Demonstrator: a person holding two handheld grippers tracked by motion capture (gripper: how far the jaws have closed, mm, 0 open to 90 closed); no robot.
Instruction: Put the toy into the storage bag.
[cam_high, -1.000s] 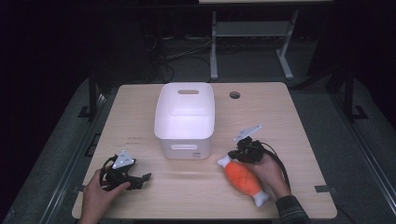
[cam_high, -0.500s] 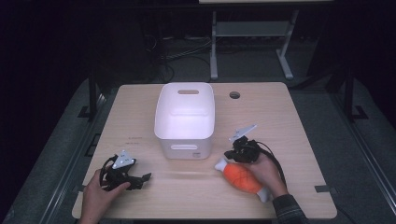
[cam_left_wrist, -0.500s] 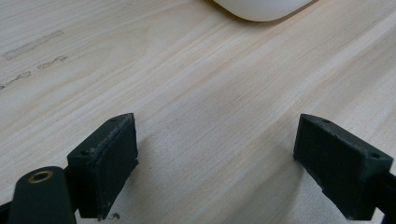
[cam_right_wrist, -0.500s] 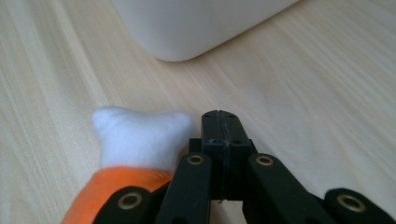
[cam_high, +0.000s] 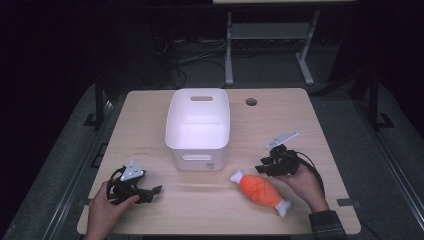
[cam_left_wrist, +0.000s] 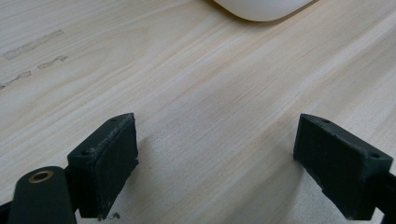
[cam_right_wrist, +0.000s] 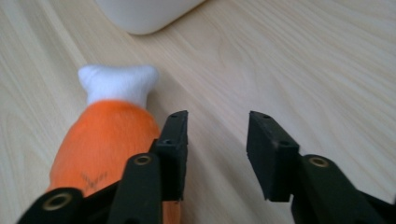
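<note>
While its jaws have just been opening, empty, the right gripper (cam_high: 265, 167) sits beside the orange plush toy (cam_high: 260, 191).

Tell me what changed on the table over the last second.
The right gripper has just been opening and pulled off to the toy's right; nothing sits between its jaws now. The orange plush toy lies released on the table. The left gripper, open, and the white bin stayed put.

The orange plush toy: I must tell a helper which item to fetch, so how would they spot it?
Find the white bin mid-table. Just in front of its near right corner lies the orange plush toy, beside the right gripper. It alone is soft and orange, with white knobbed ends like a drumstick.
</note>
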